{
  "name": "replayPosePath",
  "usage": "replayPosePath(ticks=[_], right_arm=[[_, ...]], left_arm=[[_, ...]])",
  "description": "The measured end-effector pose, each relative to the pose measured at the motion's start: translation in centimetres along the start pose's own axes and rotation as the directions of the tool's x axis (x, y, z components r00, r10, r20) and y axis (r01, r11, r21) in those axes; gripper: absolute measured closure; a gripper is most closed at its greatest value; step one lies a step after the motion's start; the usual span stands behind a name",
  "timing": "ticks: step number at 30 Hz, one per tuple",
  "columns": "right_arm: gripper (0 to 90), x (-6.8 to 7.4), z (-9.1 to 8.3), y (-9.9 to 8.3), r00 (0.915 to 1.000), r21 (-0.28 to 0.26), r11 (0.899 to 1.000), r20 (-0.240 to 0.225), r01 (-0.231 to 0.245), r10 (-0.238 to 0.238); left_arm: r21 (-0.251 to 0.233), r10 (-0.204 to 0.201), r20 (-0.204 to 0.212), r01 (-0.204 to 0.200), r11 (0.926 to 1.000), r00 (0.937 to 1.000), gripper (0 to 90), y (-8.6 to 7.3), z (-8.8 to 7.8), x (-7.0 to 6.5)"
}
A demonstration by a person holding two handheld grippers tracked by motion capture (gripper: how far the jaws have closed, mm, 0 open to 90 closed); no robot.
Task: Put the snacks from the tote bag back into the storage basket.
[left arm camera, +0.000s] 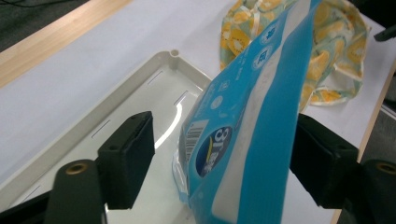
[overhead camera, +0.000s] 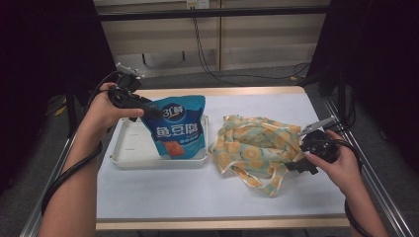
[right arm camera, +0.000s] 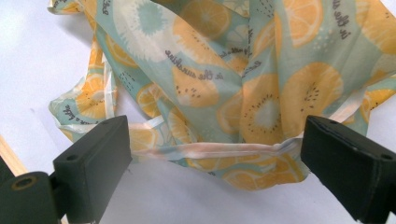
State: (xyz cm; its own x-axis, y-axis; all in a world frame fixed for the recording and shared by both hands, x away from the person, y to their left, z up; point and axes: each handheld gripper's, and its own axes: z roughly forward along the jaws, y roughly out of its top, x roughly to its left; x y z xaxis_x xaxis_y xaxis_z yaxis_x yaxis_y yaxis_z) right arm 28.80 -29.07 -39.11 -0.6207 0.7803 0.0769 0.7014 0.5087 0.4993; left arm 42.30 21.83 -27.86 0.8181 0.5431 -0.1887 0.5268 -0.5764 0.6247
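- We see a blue snack bag (overhead camera: 178, 127) standing upright in a white tray (overhead camera: 129, 148) at the left of the table (overhead camera: 197, 197), its long axis running top to bottom, its printed face turned toward the person's side.
- The bag's top edge points up and leans a little toward the far side; its bottom rests at the tray's near right corner.
- Our left gripper (overhead camera: 148, 112) meets the bag's upper left corner. In the left gripper view its jaws stand wide with the bag (left arm camera: 252, 135) between them; we cannot tell whether either jaw touches it.
- A crumpled cloth with an orange-slice print (overhead camera: 257, 148) lies just right of the tray.
- Our right gripper (overhead camera: 296, 167) is at the cloth's right edge, jaws wide apart, with the cloth's hem (right arm camera: 224, 150) stretched between them, not pinched.
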Motion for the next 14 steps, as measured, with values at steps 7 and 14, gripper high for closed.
replayPosePath(ticks=[7, 14], right_arm=[[8.1, -0.1, -0.1, -0.1, 0.9999, -0.010, 1.000, 0.005, -0.013, 0.013], [8.1, 0.0, -0.1, -0.1, 1.0000, -0.008, 1.000, 0.002, -0.003, 0.003]], left_arm=[[-0.024, -0.065, -0.029, 0.064, 0.9976, 0.9975, 14.8, -2.5, -0.3, -0.1], [-0.033, -0.107, -0.066, 0.105, 0.9939, 0.9920, 7.3, -4.2, 0.1, -0.3]])
